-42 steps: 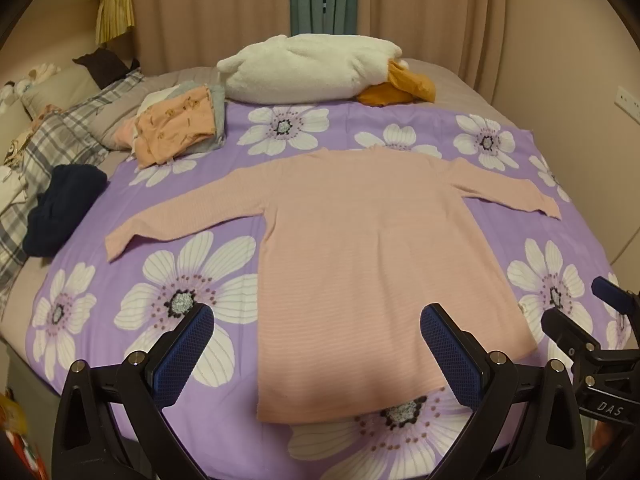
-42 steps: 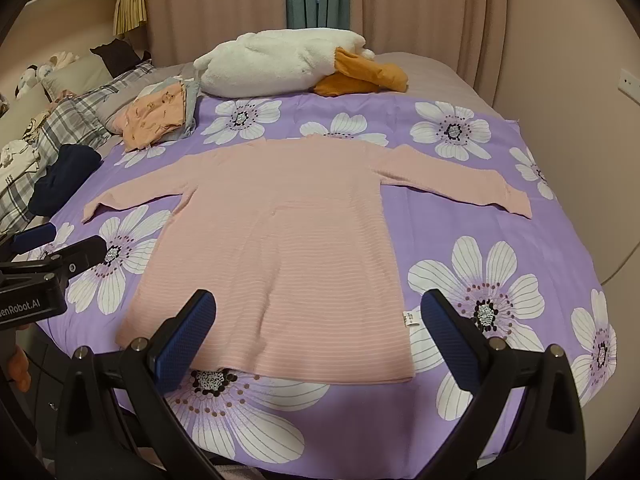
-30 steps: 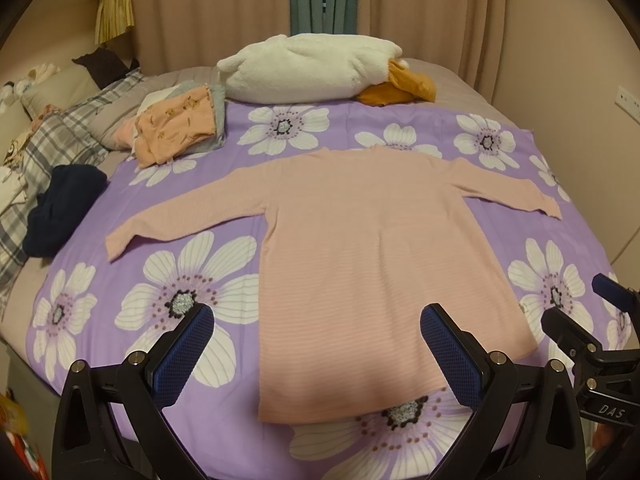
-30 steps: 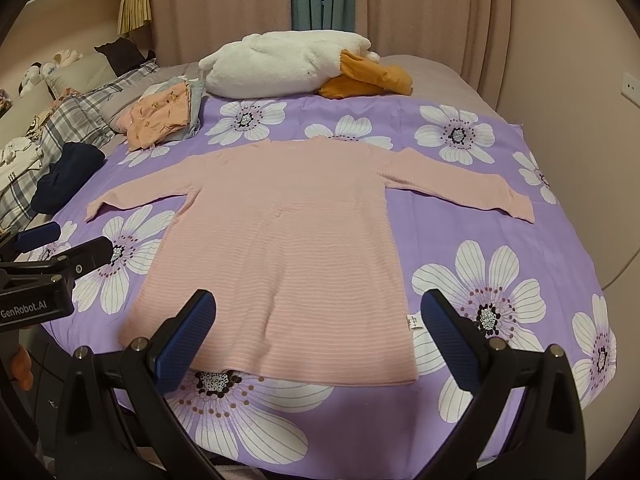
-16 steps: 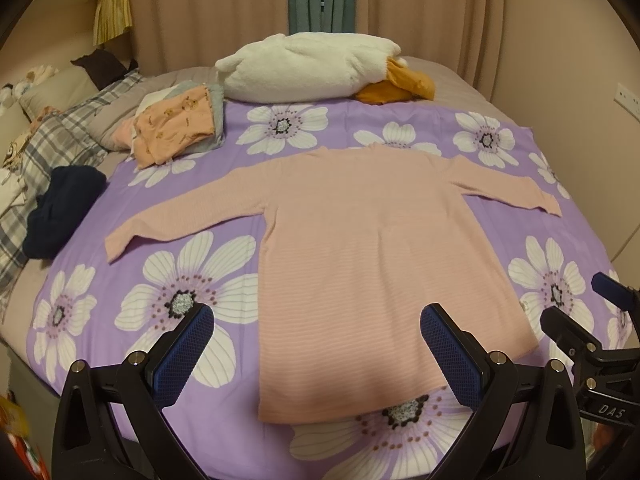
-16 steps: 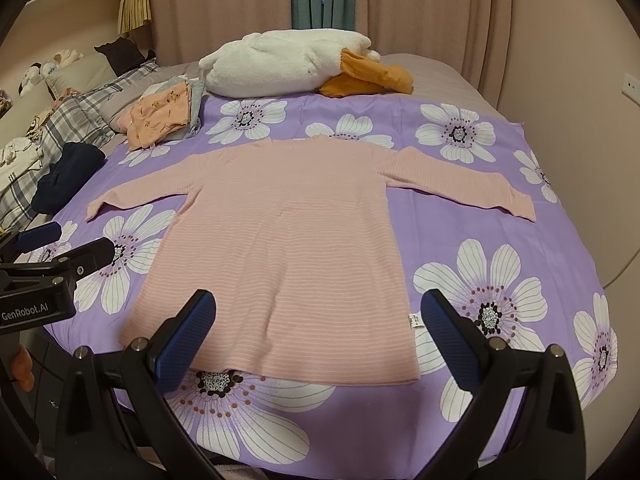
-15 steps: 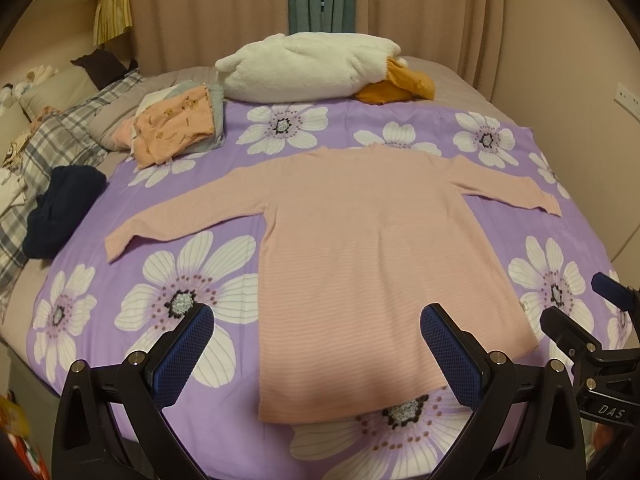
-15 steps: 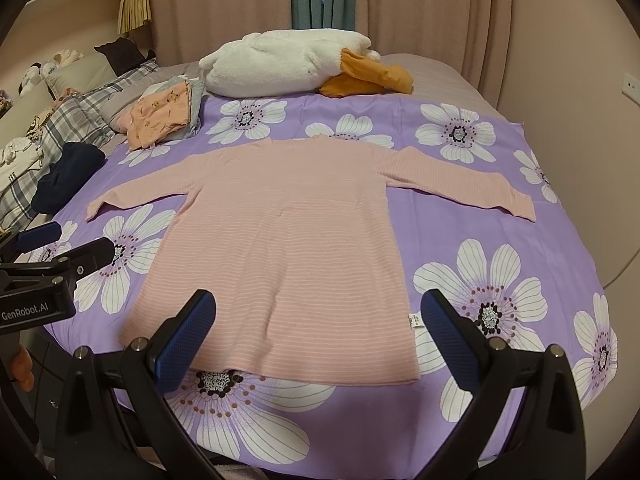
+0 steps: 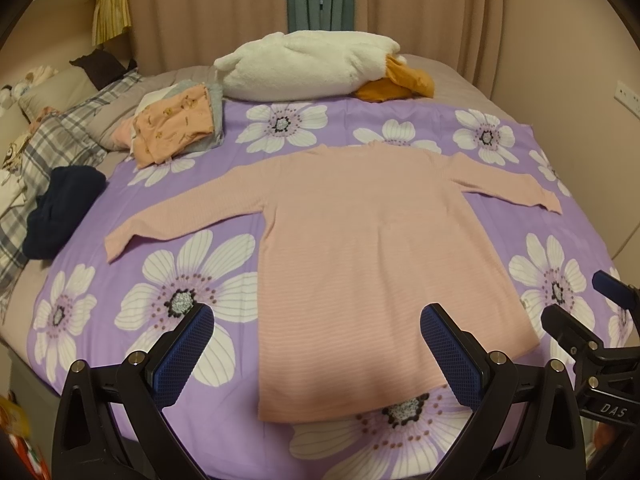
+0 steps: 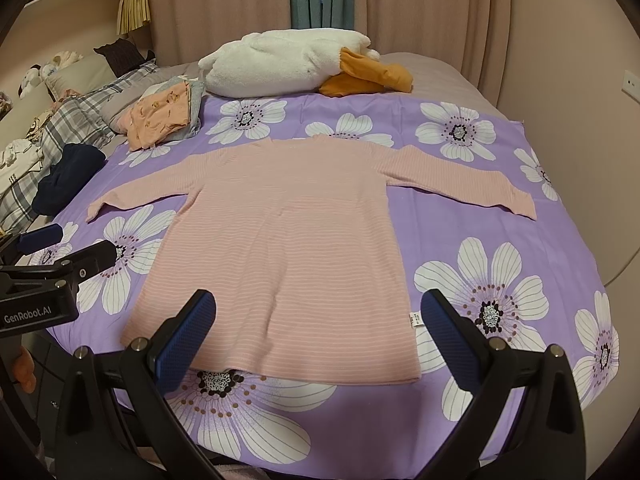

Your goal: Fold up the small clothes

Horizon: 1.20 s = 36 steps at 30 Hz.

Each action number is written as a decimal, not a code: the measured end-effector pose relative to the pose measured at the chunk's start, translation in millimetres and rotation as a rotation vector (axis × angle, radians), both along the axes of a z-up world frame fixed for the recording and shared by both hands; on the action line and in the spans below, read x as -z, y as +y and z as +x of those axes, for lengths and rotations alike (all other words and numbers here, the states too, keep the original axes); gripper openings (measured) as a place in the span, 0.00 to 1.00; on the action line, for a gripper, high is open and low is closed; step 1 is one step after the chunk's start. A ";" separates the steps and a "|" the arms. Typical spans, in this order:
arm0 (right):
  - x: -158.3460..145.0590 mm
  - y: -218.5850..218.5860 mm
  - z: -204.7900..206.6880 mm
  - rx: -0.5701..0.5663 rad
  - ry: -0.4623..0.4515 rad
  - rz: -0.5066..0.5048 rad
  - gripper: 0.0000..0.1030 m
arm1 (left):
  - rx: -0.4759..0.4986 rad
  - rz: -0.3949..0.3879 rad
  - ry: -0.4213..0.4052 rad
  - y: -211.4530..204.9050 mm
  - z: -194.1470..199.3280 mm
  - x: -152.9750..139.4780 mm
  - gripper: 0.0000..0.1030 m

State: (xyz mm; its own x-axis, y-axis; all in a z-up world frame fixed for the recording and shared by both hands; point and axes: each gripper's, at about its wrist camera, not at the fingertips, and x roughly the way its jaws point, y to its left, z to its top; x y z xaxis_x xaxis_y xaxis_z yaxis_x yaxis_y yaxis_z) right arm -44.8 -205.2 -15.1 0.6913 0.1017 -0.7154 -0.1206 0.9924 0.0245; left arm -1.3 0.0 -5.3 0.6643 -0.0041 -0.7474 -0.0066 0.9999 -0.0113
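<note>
Both your grippers hung wide open over the near edge of the bed, holding nothing.

Your left gripper [image 9: 316, 344] had its blue pads [image 9: 182, 354] spread apart just above the hem of the pink top [image 9: 360, 248], not touching it. Your right gripper [image 10: 318, 332] stood the same way, jaws parted, empty, over the hem's other end. The top lay flat and face-down-or-up, I couldn't tell which, in the middle of the purple flowered sheet [image 10: 460, 216], both sleeves stretched out to the sides, a small white tag [image 10: 415, 319] at its right side seam. Beyond it, at the far left, sat a pile of folded clothes [image 9: 176, 124], a dark blue bundle [image 9: 60, 208] nearer you, and a white plush pillow [image 10: 280, 62] with orange cloth [image 10: 368, 74] beside it.
</note>
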 end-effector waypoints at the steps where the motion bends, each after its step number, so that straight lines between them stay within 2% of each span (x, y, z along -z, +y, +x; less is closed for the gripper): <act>1: 0.1 -0.2 0.0 -0.001 -0.002 0.000 1.00 | -0.001 0.000 0.000 0.1 -0.2 0.3 0.99; 8: 1.9 1.0 -1.1 0.004 -0.029 0.000 1.00 | -0.003 -0.014 0.017 0.1 0.8 -0.4 0.99; 13: 8.8 0.0 2.4 0.002 0.017 0.032 1.00 | 0.001 -0.038 0.031 0.8 1.2 7.8 0.99; 17: 22.3 -11.8 9.5 -0.040 0.023 0.151 1.00 | -0.005 -0.207 0.109 4.9 11.4 24.7 0.99; 18: 29.4 -15.3 12.7 -0.044 0.033 0.168 1.00 | -0.012 -0.285 0.151 7.2 14.5 29.3 0.99; 19: 38.7 -22.3 16.8 -0.040 0.047 0.222 1.00 | -0.009 -0.321 0.173 9.2 17.2 35.4 0.99; 21: 54.0 -34.4 24.5 -0.020 0.059 0.332 1.00 | -0.010 -0.351 0.211 11.3 23.1 47.9 0.99; 23: 64.4 -45.2 31.8 -0.006 0.027 0.447 1.00 | -0.013 -0.321 0.237 11.8 28.0 60.4 0.99; 25: 75.5 -67.8 40.7 0.049 0.025 0.575 0.99 | -0.022 -0.326 0.249 14.6 34.1 70.7 0.99; 27: 84.7 -92.6 50.7 0.111 0.014 0.652 0.99 | -0.013 -0.359 0.233 17.0 41.6 76.5 0.99; 29: 93.2 -122.1 62.1 0.208 0.013 0.674 0.99 | 0.007 -0.417 0.184 17.0 52.1 77.5 0.99; 31: 99.7 -149.7 74.7 0.298 0.016 0.652 0.99 | 0.010 -0.439 0.148 16.5 63.9 76.7 0.99; 33: 103.3 -175.0 89.8 0.369 0.007 0.636 0.97 | -0.006 -0.394 0.174 17.7 72.7 81.2 0.99; 35: 106.4 -195.6 103.5 0.413 -0.006 0.640 0.96 | -0.038 -0.310 0.267 23.0 80.3 92.5 0.99; 36: 106.7 -211.2 115.3 0.440 -0.016 0.654 0.96 | -0.044 -0.296 0.286 24.2 85.0 95.3 0.99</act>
